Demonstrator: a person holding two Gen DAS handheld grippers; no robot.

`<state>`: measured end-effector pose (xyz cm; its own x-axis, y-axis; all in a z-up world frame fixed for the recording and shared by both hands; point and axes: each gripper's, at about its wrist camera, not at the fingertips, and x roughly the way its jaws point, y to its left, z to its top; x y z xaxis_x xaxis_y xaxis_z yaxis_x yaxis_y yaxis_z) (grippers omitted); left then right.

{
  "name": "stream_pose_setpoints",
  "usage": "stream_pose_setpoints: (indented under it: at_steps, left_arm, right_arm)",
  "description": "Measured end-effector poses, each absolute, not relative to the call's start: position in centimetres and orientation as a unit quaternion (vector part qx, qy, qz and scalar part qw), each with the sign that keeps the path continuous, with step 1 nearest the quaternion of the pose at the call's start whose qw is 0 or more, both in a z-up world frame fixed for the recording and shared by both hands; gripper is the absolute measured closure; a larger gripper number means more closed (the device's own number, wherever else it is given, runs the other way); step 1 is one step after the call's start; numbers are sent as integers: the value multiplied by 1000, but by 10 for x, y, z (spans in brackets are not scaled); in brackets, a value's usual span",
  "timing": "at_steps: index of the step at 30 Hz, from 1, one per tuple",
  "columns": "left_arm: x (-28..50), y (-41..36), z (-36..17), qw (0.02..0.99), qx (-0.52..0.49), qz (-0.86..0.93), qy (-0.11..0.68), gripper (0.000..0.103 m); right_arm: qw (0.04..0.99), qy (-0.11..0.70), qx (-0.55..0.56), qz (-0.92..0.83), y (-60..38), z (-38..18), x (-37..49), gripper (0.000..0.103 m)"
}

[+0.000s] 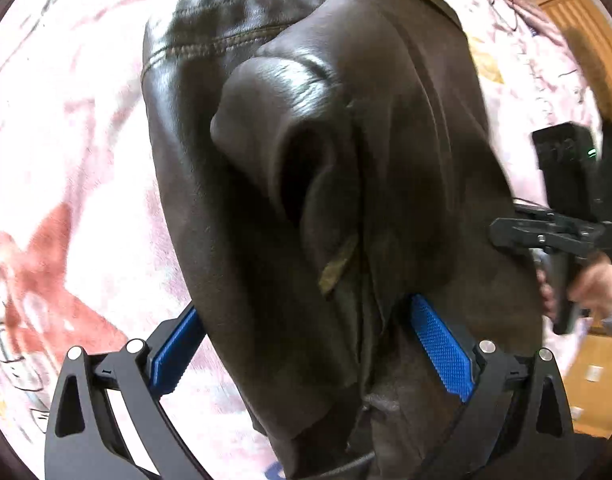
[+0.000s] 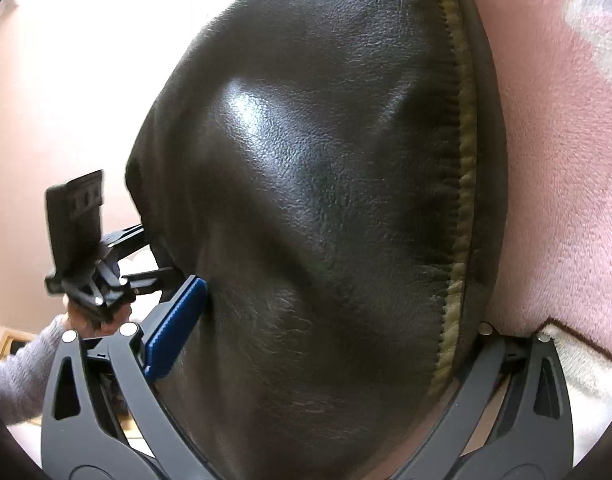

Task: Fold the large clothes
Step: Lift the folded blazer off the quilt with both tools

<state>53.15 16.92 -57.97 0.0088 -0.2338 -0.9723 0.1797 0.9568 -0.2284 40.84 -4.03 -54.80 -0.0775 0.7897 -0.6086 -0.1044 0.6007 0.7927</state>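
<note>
A dark brown leather jacket (image 1: 306, 200) lies bunched on the pink blanket, with a sleeve cuff opening facing the left wrist camera. My left gripper (image 1: 306, 340) is open. Its blue pads (image 1: 441, 348) stand wide apart, and the jacket's near end is heaped between them and over their tips. My right gripper (image 2: 325, 320) is also open. One of its blue pads (image 2: 174, 332) touches the jacket (image 2: 325, 200); the other finger is hidden under the zipper edge (image 2: 461, 200). Each gripper also shows in the other's view: the right gripper (image 1: 545, 236) and the left gripper (image 2: 118, 272), both at the jacket's side.
The pink patterned blanket (image 1: 66, 160) spreads all around the jacket. A person's hand (image 1: 597, 284) holds the right gripper's handle. A grey sleeve (image 2: 18, 376) shows behind the left gripper. Wooden furniture (image 1: 565, 8) stands at the far right.
</note>
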Motion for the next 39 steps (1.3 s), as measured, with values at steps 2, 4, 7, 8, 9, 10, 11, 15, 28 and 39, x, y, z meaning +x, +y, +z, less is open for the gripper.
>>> stream_pose_setpoints:
  at_steps: [2,4,7,8,9,10,11,15,28,39]
  left_arm:
    - [531,166,-582,715,-22,-132,686,6]
    - [529,168,-577,726,-18,-115,678,6]
    - [521,170,-565,735,-1,-103,670,7]
    - [520,171,-564,736,0,-103,669,7]
    - [521,172,-565,735,-4,-105,670,7]
    - [519,177,-567,731,-10,-110,673,7]
    - [522,180,-572,724,-23,-120,679,6]
    - [541,204,-602,683,-120,-166,701,6]
    - [538,226,-609,674,-167,-216,686,6]
    - [544,214,-600,680,-181,-207,680,7]
  right_arm:
    - [630,647,262,342,-35,-547,410,5]
    - [631,650,259,335,-31,-546,410,5]
    - [634,648,258,334,-28,-547,409,5]
    - [635,647,258,335,-28,-548,409,5]
    - [636,645,258,335,-33,-552,410,5]
    - [637,644,259,336,-32,-553,410,5]
    - [637,643,259,336,-32,-552,406,5]
    - [634,647,261,334,-28,-554,397,5]
    - [611,650,296,340,-47,-573,394,5]
    - [635,638,257,352,-40,-560,390,41]
